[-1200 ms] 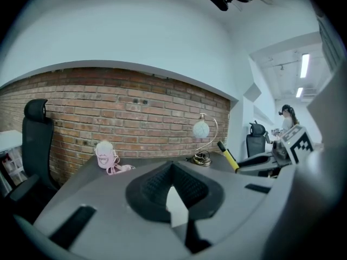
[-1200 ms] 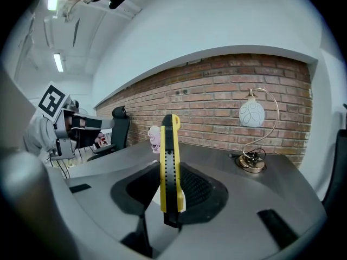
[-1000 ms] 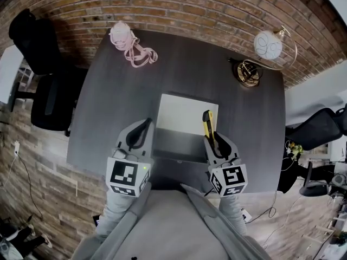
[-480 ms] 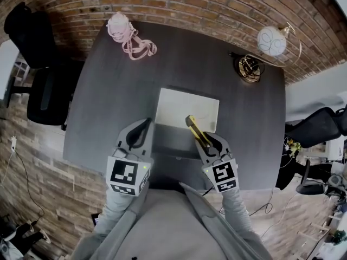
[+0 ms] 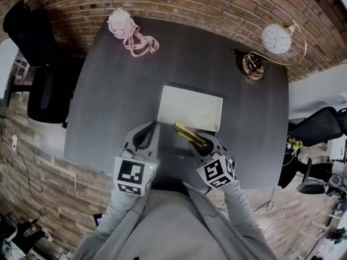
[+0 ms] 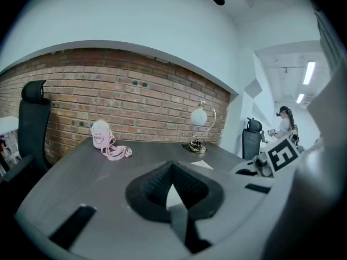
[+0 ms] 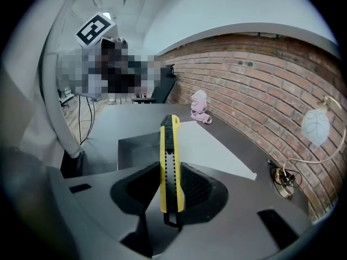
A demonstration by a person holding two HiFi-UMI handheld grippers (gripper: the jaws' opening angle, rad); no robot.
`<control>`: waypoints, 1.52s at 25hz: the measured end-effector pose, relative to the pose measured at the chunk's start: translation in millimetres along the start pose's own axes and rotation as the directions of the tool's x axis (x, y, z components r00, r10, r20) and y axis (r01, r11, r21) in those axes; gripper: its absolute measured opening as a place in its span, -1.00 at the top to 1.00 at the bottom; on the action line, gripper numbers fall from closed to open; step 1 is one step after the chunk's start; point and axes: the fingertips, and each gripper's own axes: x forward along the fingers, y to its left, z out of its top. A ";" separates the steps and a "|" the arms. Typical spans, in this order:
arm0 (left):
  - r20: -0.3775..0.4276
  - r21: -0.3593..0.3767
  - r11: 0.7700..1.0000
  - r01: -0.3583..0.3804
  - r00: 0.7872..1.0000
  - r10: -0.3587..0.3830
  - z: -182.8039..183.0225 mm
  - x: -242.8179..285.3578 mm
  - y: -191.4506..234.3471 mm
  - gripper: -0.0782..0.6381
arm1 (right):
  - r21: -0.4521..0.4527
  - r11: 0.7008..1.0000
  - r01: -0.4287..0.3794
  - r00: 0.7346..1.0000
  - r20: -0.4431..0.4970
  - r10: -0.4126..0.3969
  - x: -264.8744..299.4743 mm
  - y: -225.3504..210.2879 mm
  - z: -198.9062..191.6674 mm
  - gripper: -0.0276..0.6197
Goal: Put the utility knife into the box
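Observation:
An open box [image 5: 187, 107] with a white inside sits mid-table, its grey front flap folded toward me. My right gripper [image 5: 202, 144] is shut on the yellow-and-black utility knife [image 5: 188, 134], which points up-left over the flap. In the right gripper view the knife [image 7: 168, 140] stands upright between the pads of that gripper [image 7: 168, 172], with the box [image 7: 211, 148] beyond it. My left gripper [image 5: 145, 133] hovers just left of the flap, shut with nothing in it. In the left gripper view its jaws [image 6: 172, 169] meet, and a corner of the box [image 6: 201, 164] shows beyond.
A pink pouch with a strap [image 5: 128, 30] lies at the far left of the dark table [image 5: 108, 96]. A globe lamp [image 5: 276, 37] on a brass base [image 5: 252, 65] stands at the far right. Black office chairs [image 5: 40, 85] flank the table.
My right gripper has swung the knife from pointing straight ahead to pointing up-left, and has shifted left over the box's front flap. The left gripper has barely moved.

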 end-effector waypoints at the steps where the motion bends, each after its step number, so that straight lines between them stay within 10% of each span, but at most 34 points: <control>1: -0.003 -0.001 1.000 0.002 1.000 -0.002 -1.6 0.5 -0.5 0.73 | -0.011 1.000 -0.015 1.000 -0.010 0.014 2.9 2.5 -2.0 0.52; 38: -0.032 -0.016 0.999 -0.028 0.999 0.027 -22.3 -7.1 18.8 0.73 | -0.097 0.949 -0.301 0.915 -0.310 0.258 73.2 40.0 -55.9 0.52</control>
